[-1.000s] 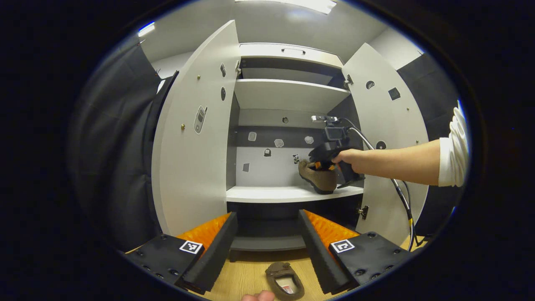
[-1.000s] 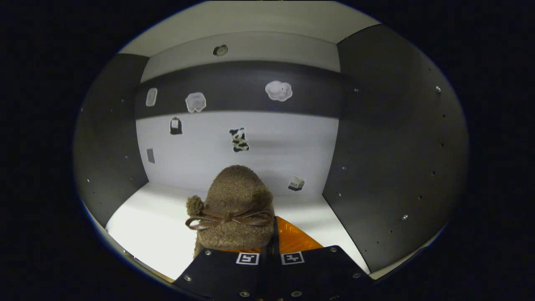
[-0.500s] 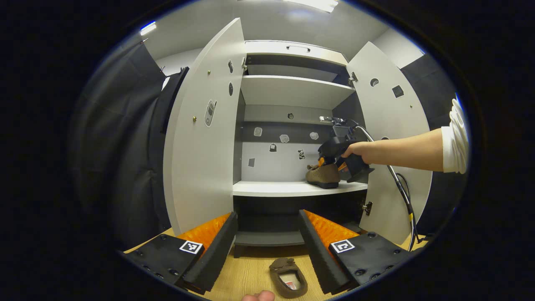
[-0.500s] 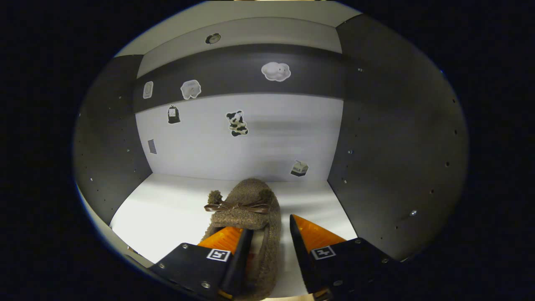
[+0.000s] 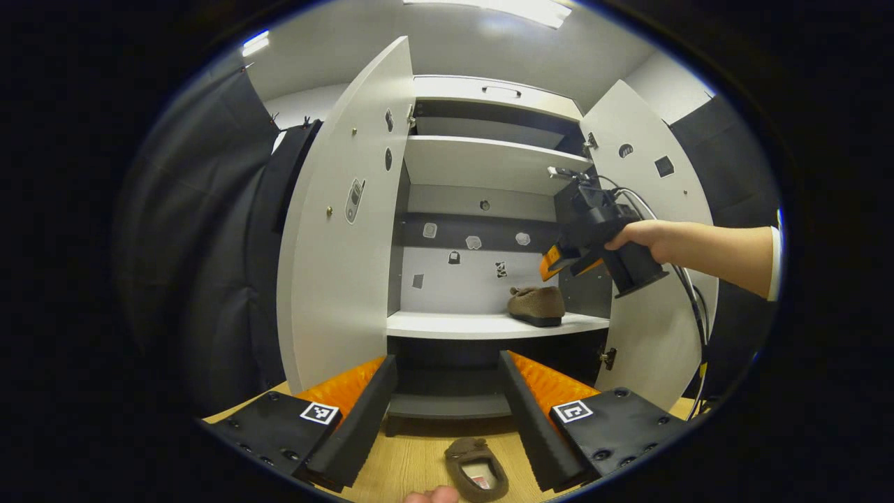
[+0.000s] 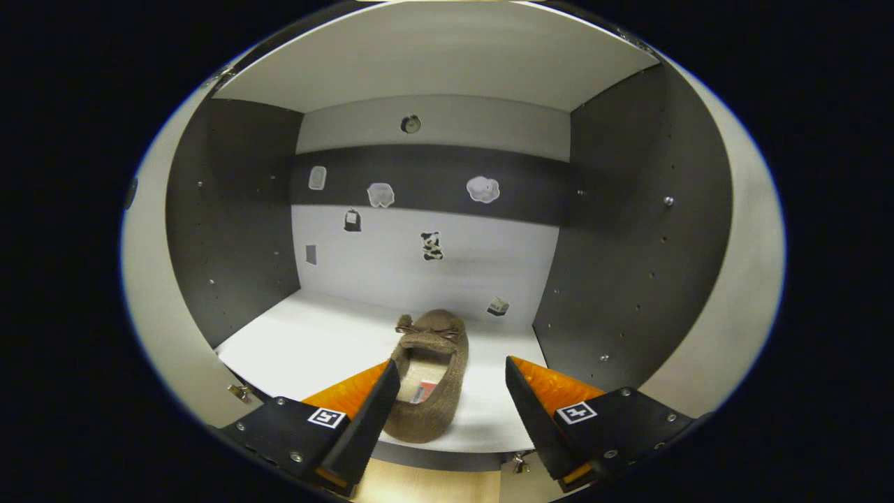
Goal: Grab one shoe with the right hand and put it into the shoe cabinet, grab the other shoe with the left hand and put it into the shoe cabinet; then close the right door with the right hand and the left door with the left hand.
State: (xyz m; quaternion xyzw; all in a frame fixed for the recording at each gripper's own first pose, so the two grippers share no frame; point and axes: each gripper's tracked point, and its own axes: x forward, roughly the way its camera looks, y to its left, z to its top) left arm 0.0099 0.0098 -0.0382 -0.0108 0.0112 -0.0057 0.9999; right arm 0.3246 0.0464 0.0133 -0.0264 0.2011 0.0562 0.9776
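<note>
Shoe (image 6: 426, 381) just beyond spread right tool (image 6: 447, 412)

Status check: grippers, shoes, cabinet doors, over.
Right gripper open, clear of first shoe on cabinet shelf. Left gripper open above second shoe on floor. Left door and right door both open. Nothing in the way.
</note>
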